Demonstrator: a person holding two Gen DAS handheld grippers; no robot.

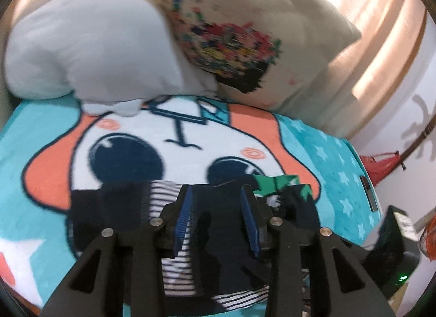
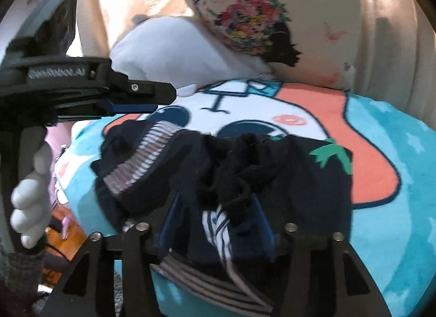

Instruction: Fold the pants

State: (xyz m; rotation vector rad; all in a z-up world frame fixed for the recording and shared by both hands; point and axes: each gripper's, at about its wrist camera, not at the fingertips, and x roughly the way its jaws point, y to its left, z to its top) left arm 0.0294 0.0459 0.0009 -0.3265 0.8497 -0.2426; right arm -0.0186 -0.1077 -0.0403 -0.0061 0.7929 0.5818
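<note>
Dark navy pants [image 2: 286, 180] with striped trim and a green print lie crumpled on a cartoon blanket [image 2: 381, 180]. They also show in the left wrist view [image 1: 218, 235]. My left gripper [image 1: 218, 202] is open, hovering over the pants, its blue pads [image 1: 184, 216] apart with nothing between them. From the right wrist view the left gripper [image 2: 152, 98] is seen from the side, above the pants' left end. My right gripper [image 2: 218, 208] is open low over the near edge of the pants, with bunched dark cloth lying between its pads.
A grey pillow [image 1: 90, 47] and a floral cream pillow [image 1: 245, 44] lie at the head of the bed. A curtain [image 1: 381, 44] hangs behind. The bed's right edge [image 1: 365, 180] drops to a floor with a red bag [image 1: 381, 167].
</note>
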